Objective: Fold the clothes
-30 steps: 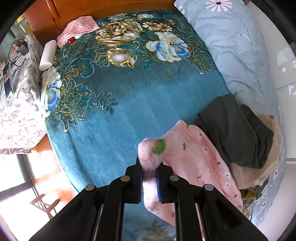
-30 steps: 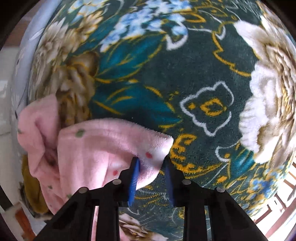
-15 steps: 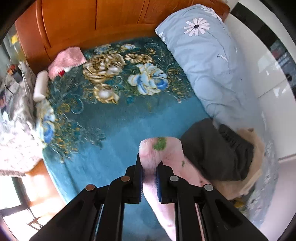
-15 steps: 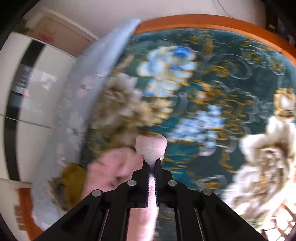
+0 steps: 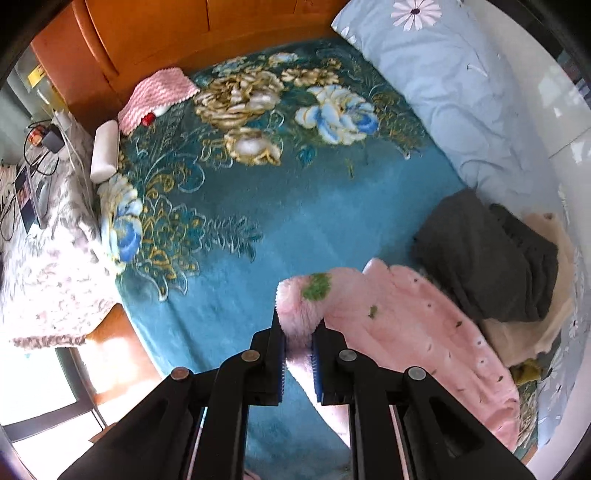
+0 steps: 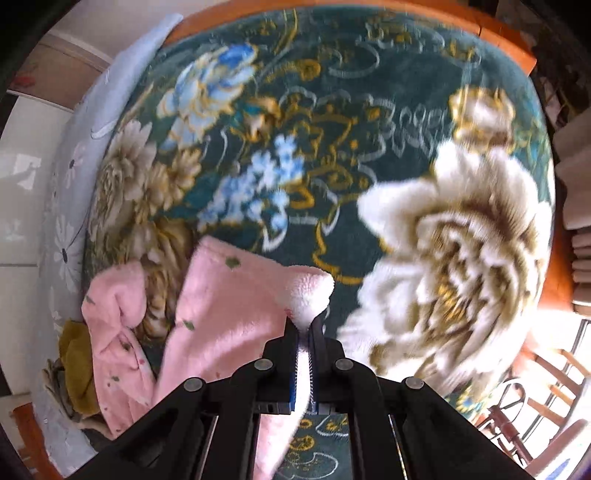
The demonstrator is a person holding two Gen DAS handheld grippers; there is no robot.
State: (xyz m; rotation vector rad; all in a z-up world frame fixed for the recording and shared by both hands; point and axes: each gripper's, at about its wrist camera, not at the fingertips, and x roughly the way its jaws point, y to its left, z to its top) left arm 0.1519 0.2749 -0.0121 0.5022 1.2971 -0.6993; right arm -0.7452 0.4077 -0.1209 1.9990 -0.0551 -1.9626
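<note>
A fluffy pink garment (image 5: 413,332) with small green and dark spots lies over the teal flowered blanket (image 5: 295,206). My left gripper (image 5: 298,325) is shut on one fuzzy corner of it, a green patch just above the jaws. In the right wrist view the same pink garment (image 6: 221,310) hangs to the left, and my right gripper (image 6: 304,328) is shut on another corner, whose white fleecy inside bulges above the tips. Both corners are lifted off the bed.
A dark grey folded garment (image 5: 487,254) rests on a cream one (image 5: 535,332) at the right. A pale blue daisy quilt (image 5: 461,85) runs along the wall side. A pink knitted cloth (image 5: 155,96) lies near the wooden headboard (image 5: 147,33). Mustard fabric (image 6: 77,373) sits far left.
The right gripper, open around the pink corner a second ago, has shut on it and lifted it. The left gripper kept its hold while both views swung over the bed.
</note>
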